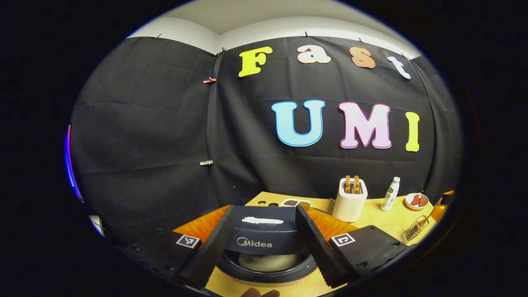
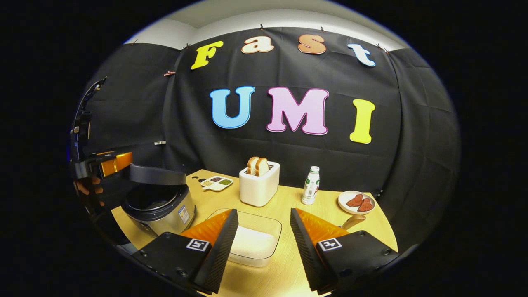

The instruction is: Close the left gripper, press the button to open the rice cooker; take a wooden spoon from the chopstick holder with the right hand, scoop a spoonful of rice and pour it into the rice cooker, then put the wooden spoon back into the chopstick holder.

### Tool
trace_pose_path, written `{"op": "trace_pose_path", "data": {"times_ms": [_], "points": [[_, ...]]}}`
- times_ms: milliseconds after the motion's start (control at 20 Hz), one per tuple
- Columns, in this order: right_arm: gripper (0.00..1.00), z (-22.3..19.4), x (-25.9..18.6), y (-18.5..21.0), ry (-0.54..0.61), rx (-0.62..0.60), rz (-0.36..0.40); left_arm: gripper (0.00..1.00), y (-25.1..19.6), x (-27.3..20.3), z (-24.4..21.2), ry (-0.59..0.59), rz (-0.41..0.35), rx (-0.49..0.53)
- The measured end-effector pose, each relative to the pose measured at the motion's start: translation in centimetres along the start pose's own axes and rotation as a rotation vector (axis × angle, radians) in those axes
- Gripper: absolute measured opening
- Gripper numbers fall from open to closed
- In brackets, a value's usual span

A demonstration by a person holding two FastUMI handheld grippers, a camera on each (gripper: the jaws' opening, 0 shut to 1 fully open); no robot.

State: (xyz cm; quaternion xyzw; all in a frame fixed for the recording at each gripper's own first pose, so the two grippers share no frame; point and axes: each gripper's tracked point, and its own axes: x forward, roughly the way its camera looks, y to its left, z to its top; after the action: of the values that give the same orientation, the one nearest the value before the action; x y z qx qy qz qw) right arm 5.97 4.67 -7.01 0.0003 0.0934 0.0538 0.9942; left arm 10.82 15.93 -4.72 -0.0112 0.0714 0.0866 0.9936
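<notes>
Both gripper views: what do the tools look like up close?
Left tool and right tool match: two wedge-shaped fingers with ridged inner faces, mounted on dark blocks with screw holes. Each block carries a square black-and-white marker tag.

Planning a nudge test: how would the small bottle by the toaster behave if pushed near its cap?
The bottle stands upright, tall and narrow on a small base, so it would probably tip rather than slide. Being round, it may then roll toward the plate. It looks like light plastic; fill level unclear.
</notes>
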Motion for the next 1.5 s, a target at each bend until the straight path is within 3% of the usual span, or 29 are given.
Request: {"op": "trace_pose_path", "data": {"times_ms": [450,1200,1500], "points": [[0.80,-0.6,-0.2,0.3,0.009,-0.012,0.006,1.00,0.1,-0.8,-5.0,0.076,0.016,0.010],[0.80,-0.7,0.2,1.0,0.013,-0.020,0.004,1.00,-0.1,-1.1,-9.9,0.154,-0.005,-0.016],[0.80,-0.9,0.4,1.4,0.017,-0.016,0.007,1.00,-0.1,-1.1,-10.1,0.133,0.001,-0.012]]}}
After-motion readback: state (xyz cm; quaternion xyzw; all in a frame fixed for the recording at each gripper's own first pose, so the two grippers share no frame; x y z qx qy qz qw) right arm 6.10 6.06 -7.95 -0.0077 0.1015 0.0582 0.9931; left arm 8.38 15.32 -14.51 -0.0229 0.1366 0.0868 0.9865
